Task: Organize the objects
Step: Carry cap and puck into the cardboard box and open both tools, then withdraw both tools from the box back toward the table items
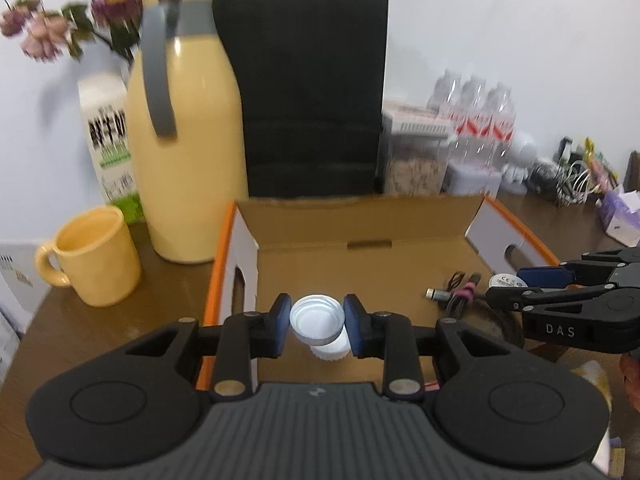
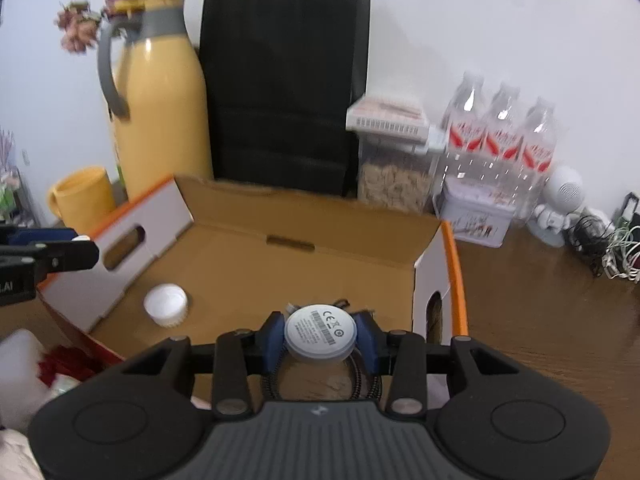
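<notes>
On the brown tabletop [image 1: 120, 320], a yellow mug [image 1: 94, 254] and yellow jug [image 1: 188, 152] stand left of an open cardboard box [image 2: 304, 216]. Over the box, the left tongs [image 1: 317, 322] pinch a white bottle cap [image 1: 317, 316]; another white cap [image 2: 165, 303] lies inside. Rightward, the right tongs [image 2: 320, 340] clamp a round white charger puck [image 2: 320, 334] with braided cable [image 2: 360, 380].

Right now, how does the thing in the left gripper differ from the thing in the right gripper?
The left gripper holds a white bottle cap, open side up, hollow and plain. The right gripper holds a round white charger puck, flat face up, with printed marks and a braided cable hanging below. Both are small, round, white and held over the cardboard box.
</notes>
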`<state>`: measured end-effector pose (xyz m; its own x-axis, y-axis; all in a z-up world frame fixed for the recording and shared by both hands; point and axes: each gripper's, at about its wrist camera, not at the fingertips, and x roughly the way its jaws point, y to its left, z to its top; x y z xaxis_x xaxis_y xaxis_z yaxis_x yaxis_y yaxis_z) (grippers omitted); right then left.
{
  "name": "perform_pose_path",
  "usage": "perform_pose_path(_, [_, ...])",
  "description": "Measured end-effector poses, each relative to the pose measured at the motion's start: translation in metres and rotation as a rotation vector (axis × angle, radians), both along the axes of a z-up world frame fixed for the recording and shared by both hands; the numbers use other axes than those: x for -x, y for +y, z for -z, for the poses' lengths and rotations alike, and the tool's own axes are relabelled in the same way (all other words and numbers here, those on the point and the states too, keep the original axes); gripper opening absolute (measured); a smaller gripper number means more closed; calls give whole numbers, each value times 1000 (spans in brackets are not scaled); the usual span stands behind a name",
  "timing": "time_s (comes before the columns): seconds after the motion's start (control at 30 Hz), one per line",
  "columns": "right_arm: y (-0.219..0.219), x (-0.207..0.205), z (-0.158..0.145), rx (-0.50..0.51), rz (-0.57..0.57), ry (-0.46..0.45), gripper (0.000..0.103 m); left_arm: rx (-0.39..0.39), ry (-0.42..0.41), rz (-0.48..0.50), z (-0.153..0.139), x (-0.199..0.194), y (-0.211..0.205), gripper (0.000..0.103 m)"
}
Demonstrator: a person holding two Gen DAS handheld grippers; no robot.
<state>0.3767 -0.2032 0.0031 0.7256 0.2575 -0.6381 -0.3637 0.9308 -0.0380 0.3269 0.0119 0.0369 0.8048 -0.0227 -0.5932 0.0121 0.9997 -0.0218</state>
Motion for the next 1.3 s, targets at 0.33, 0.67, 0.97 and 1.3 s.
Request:
perform_pose_path(0.33, [2, -17, 22, 21, -16, 77, 39, -20, 69, -8, 21, -16, 3, 38])
perform_pose_path(0.67, [-4, -12, 18, -4, 14, 48, 92, -16, -17, -23, 11, -6, 3, 103])
perform_pose_path(0.97, [-6, 2, 6, -17, 6, 21, 98, 1, -28, -69, 3, 3, 7, 103])
perform_pose_path(1.3, [-13, 36, -13, -35, -4, -33, 103, 9, -69, -71, -11, 34, 10, 103])
